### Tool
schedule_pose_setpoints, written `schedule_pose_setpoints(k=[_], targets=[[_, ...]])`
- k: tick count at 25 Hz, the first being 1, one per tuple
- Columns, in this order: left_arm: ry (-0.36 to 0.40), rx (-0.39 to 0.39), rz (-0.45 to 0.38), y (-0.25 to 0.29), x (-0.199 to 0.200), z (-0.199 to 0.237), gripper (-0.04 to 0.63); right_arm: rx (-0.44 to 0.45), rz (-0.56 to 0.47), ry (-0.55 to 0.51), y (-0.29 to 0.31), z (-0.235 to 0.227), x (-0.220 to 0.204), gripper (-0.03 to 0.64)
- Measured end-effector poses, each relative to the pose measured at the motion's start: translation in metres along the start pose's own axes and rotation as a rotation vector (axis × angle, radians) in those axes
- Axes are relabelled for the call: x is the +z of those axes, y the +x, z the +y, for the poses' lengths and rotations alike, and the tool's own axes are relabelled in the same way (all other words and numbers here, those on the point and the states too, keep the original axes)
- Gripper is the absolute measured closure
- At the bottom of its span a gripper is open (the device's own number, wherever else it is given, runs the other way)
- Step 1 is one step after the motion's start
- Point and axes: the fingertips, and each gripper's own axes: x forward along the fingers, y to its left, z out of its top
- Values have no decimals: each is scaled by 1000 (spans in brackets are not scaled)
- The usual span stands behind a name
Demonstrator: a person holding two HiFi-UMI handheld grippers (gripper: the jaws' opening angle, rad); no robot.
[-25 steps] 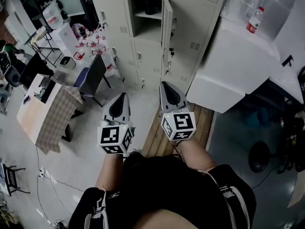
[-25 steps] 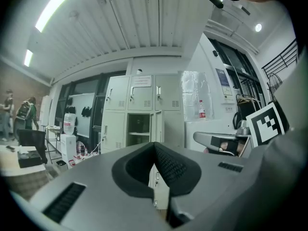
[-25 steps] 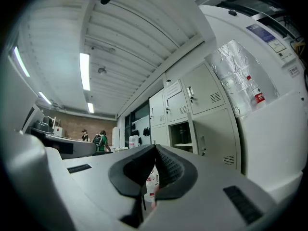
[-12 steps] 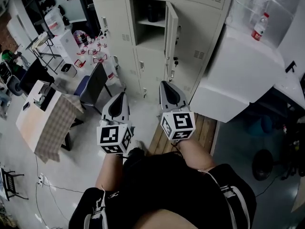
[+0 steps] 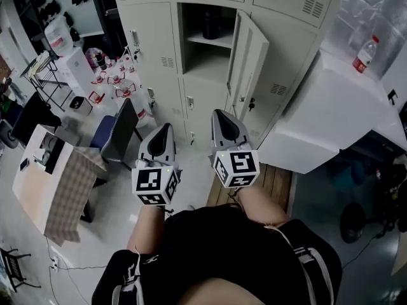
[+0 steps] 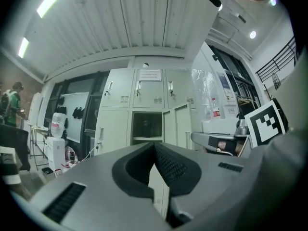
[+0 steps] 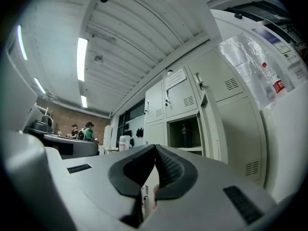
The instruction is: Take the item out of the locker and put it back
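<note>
The grey locker bank (image 5: 159, 49) stands ahead with one middle compartment (image 5: 206, 40) open, its door (image 5: 247, 65) swung out to the right. A dark bottle-like item (image 5: 210, 23) stands on the shelf inside, also seen as a dark item (image 7: 186, 134) and faintly as the item (image 6: 144, 127). My left gripper (image 5: 164, 127) and right gripper (image 5: 219, 113) are held side by side, well short of the locker, pointing at it. Both are shut and empty, the left gripper (image 6: 154, 146) and right gripper (image 7: 155, 147) with pads meeting.
A white cabinet (image 5: 324, 107) with a plastic bottle (image 5: 364, 54) on top stands right of the lockers. A dark chair (image 5: 121, 122) and a checked-cloth table (image 5: 51, 176) are at left. Wooden floor boards (image 5: 276, 180) lie under me. People (image 7: 84, 131) stand far off.
The lockers have come nearer and lower in the head view as I move toward them. Both grippers keep their pose and stay shut.
</note>
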Motion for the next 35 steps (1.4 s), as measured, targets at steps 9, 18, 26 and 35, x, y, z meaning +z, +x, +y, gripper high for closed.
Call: schedule_pose_setpoints(k=[9,18,26,35], targets=[[-24,-93,21,108,-15,99,583,-109,-13,7,139,-14,-17,601],[-23,-156,39,169,-35,119,583,-147,-22,0,201,-32,-34,601],[-21,-133,70,238,-72,138,583,-164,-39,18,265,-77,-62,601],[11,-144,19,340,-43,143,583,-166,-48,19,330,-128,-56,601]])
